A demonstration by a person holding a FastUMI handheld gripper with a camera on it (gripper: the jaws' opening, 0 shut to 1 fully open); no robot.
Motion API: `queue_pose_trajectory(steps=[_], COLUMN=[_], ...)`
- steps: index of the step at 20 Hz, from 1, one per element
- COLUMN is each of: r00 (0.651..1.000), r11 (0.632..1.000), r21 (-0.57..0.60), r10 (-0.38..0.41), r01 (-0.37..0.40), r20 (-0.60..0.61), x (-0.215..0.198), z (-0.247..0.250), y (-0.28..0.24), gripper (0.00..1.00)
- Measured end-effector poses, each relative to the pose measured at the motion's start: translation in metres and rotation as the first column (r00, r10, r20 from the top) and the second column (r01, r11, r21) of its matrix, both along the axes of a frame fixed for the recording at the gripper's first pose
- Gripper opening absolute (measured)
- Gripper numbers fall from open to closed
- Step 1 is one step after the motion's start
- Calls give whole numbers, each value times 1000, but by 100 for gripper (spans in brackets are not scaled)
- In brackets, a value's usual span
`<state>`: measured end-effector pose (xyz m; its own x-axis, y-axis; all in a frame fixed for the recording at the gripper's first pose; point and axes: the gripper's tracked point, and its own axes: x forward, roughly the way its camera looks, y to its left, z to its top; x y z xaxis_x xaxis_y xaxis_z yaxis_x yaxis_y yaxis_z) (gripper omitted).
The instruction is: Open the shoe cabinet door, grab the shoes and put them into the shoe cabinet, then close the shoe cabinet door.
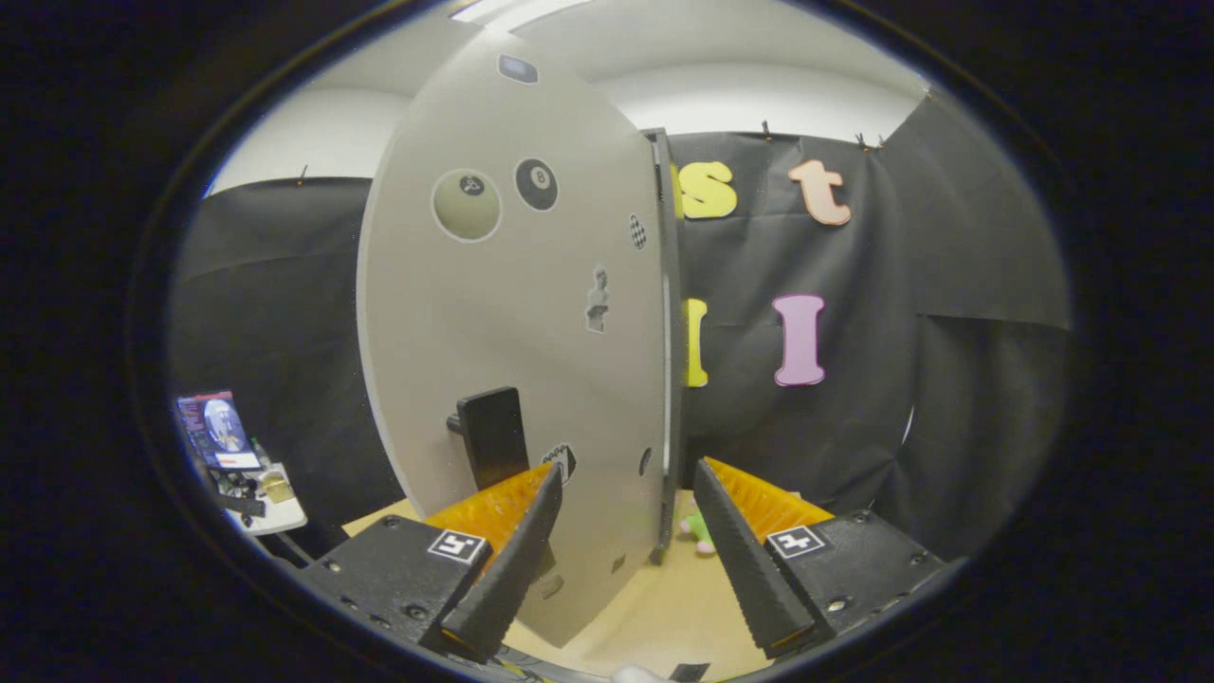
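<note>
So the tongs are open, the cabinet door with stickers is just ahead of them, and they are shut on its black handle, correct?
Not quite. The gripper view shows the tongs open, gripping nothing. The black handle on the cabinet door sits just above one finger, not between them.

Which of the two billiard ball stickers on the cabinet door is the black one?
The smaller ball sticker, nearer the door's free edge; the larger one beside it is pale cream. The gripper has its jaws open around that edge.

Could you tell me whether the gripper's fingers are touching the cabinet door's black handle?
Apart: in the gripper view the open gripper straddles the door edge, and the handle stands above the fingers.
</note>
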<state>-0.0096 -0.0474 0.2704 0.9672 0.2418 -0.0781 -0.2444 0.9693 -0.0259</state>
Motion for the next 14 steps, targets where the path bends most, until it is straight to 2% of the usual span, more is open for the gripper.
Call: queue_pose_trajectory(steps=[10,14], r00=[989,992], r11=[990,993], r21=[11,-17], r10=[140,117], r01=[-140,-118], r20=[-41,-41], x=[39,38], z=[-17,-20], y=[117,124], gripper=[96,98])
